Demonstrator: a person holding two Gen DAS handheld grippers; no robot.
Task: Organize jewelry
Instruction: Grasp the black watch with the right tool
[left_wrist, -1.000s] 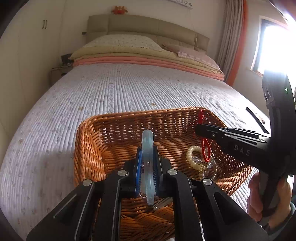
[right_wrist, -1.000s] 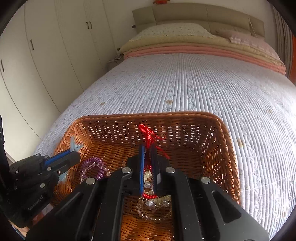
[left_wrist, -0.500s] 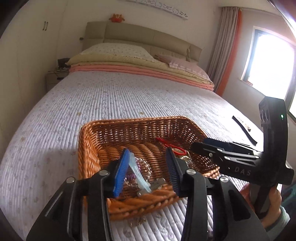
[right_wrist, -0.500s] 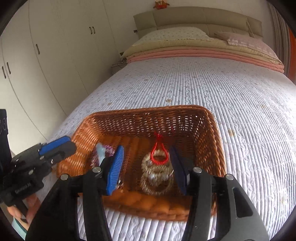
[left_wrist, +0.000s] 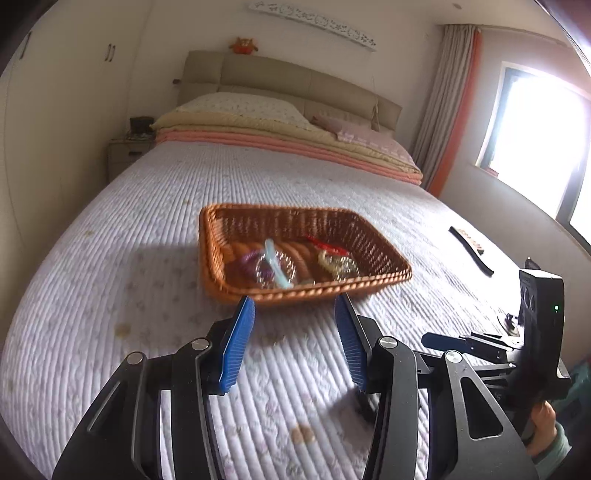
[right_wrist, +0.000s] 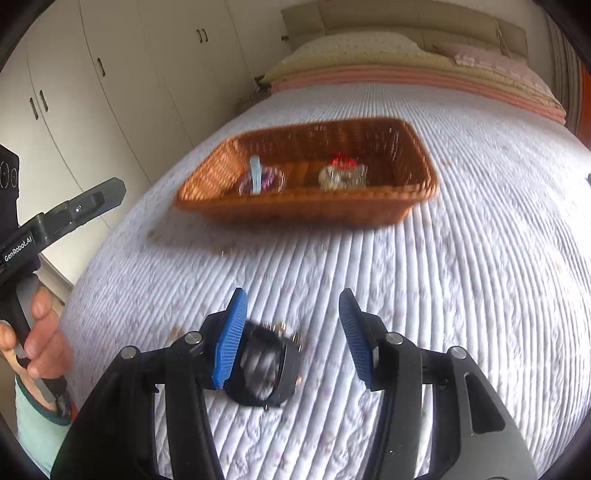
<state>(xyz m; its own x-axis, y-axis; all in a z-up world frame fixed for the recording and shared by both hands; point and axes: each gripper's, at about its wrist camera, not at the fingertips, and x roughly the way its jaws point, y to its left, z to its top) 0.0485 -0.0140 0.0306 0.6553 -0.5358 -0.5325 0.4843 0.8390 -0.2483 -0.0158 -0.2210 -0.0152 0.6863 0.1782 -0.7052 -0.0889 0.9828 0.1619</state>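
Right wrist view: blurred dark object (right_wrist: 264, 363), perhaps a case, lies behind parted, empty fingers (right_wrist: 231, 332).

Support: quilted bed (left_wrist: 147, 280) | Resting on it: wicker basket (left_wrist: 369, 284); black strap (left_wrist: 471, 251); black ring-shaped item (right_wrist: 264, 367); folded blankets (left_wrist: 258, 138).

The jewelry in the wicker basket (right_wrist: 306, 206) is smeared by motion: the pale blue piece (right_wrist: 255, 178), the purple coil (left_wrist: 248, 260) and the red-corded bead cluster (right_wrist: 343, 173) cannot be told apart in detail. A black object (right_wrist: 264, 369) on the bedspread (left_wrist: 147, 258) is blurred and partly behind the right gripper's (right_wrist: 290, 332) left pad. The thin dark strip (left_wrist: 471, 251) is too small to identify. Both handles run off the frames' lower edges.
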